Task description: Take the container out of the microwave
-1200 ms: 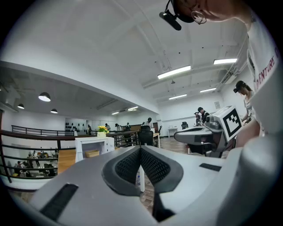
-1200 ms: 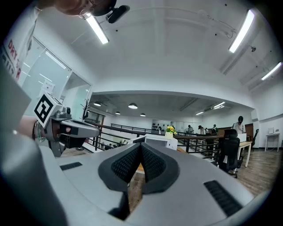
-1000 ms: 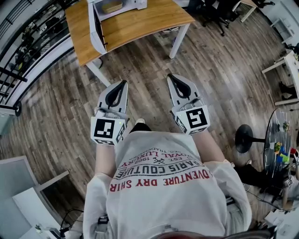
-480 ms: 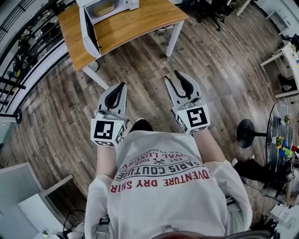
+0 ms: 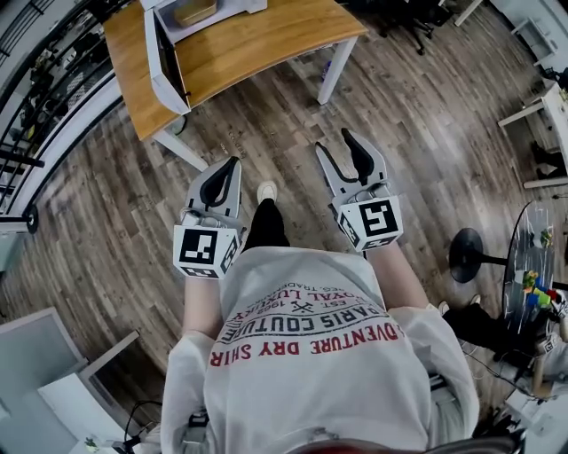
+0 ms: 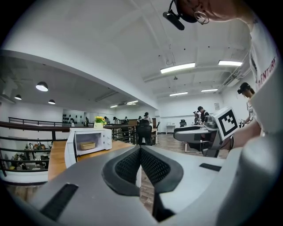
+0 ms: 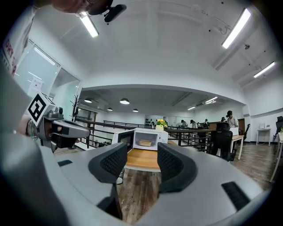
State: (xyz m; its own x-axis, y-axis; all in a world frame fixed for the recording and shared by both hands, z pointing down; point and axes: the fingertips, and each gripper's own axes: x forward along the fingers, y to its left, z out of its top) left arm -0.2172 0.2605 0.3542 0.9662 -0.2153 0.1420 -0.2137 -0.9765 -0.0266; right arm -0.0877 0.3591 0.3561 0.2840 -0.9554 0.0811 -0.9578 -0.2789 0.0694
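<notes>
While the person stands on the plank floor [image 5: 426, 115] well back from the wooden table [image 5: 257, 44], the white microwave [image 5: 241, 5] sits at the far upper left of the head view, on the table's back part. Its door [image 5: 165, 60] hangs open towards the left. Inside the open cavity lies the container [image 5: 193, 11], a shallow tan tray, resting on the oven floor and touched by neither tool. A small pot of yellow flowers [image 6: 100, 119] stands on top of the microwave. Nearer, on the left, the left gripper [image 5: 233, 164] is held level in front of the person's white shirt [image 5: 302, 355], its jaws pressed together with nothing between them; its own view shows the ribbed pads meeting in a single seam. Between the two tools a dark trouser leg and a pale shoe [image 5: 265, 191] step forward over the planks. To the right, the right gripper [image 5: 335, 142] points the same way, towards the table. Its jaws have just been opening and now stand wide apart, empty; through the gap its own view frames the table edge and the microwave with the container well beyond. Both grippers are far from the table.
</notes>
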